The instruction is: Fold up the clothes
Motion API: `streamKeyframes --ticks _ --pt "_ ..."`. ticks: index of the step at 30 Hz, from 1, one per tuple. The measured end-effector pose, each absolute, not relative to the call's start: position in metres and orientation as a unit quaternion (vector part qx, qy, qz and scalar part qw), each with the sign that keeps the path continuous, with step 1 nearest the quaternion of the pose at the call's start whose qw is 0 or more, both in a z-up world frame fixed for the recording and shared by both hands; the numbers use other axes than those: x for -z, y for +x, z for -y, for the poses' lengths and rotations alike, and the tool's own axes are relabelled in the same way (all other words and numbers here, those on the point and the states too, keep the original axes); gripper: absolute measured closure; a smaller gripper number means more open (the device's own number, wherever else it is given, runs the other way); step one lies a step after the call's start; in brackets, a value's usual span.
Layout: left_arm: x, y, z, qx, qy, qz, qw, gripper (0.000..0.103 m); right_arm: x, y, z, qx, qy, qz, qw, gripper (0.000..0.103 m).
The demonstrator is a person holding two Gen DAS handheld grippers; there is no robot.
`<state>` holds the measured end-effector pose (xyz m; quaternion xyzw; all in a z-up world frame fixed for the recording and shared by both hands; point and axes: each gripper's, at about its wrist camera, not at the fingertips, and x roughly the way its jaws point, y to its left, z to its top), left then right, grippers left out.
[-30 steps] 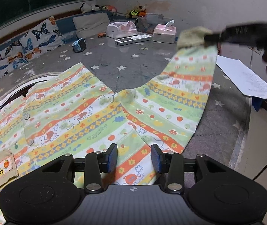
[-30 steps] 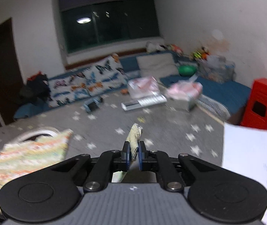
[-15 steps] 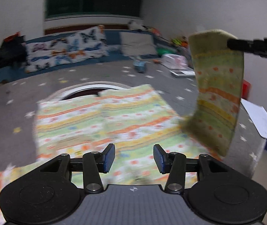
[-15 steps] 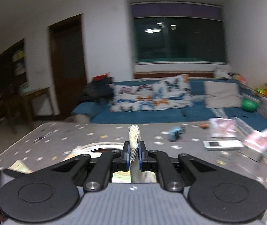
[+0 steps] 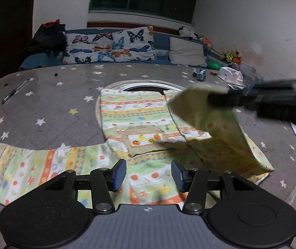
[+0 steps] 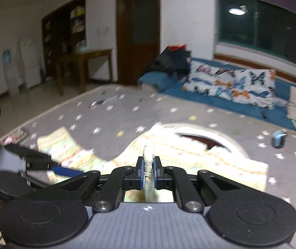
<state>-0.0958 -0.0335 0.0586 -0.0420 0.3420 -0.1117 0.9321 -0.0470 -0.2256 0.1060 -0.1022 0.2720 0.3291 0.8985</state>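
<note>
Sleeve fold under way. The right gripper [image 6: 148, 173], jaws clamped on the cuff of the striped shirt [image 5: 135, 114], holds the right sleeve [image 5: 220, 128] raised above the garment's body, which lies flat on the star-patterned table [image 5: 50, 108]. The left gripper [image 5: 148, 175], jaws apart and empty, hovers above the near hem. The next move probably calls for laying the sleeve across the chest pocket [image 5: 146, 140], then releasing it.

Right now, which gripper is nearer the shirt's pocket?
Left. The left gripper hovers open just short of the pocket; the right gripper holds a sleeve above it.
</note>
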Motion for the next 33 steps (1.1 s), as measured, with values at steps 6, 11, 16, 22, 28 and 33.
streamKeyframes --ticks 6,11,16,22,28,33 --pt "-0.059 -0.094 0.027 0.105 -0.051 -0.342 0.932 0.051 -0.085 -0.051 0.21 -0.355 -0.102 -0.298 0.88 0.083" --pt "-0.059 -0.089 0.029 0.105 -0.052 -0.341 0.933 0.051 -0.088 -0.062 0.224 -0.36 -0.109 -0.293 0.879 0.081" --pt "-0.059 -0.085 0.038 0.122 -0.049 -0.341 0.931 0.051 -0.084 -0.069 0.265 -0.324 -0.112 -0.316 0.884 0.081" --pt "-0.047 -0.07 0.057 0.135 -0.037 -0.359 0.923 0.053 -0.061 -0.075 0.326 -0.256 -0.091 -0.369 0.889 0.081" --pt "-0.037 -0.06 0.067 0.133 -0.025 -0.372 0.918 0.06 -0.04 -0.075 0.36 -0.22 -0.076 -0.398 0.887 0.081" --pt "-0.035 -0.058 0.07 0.126 -0.018 -0.374 0.919 0.07 -0.046 -0.068 0.363 -0.22 -0.084 -0.383 0.893 0.081"
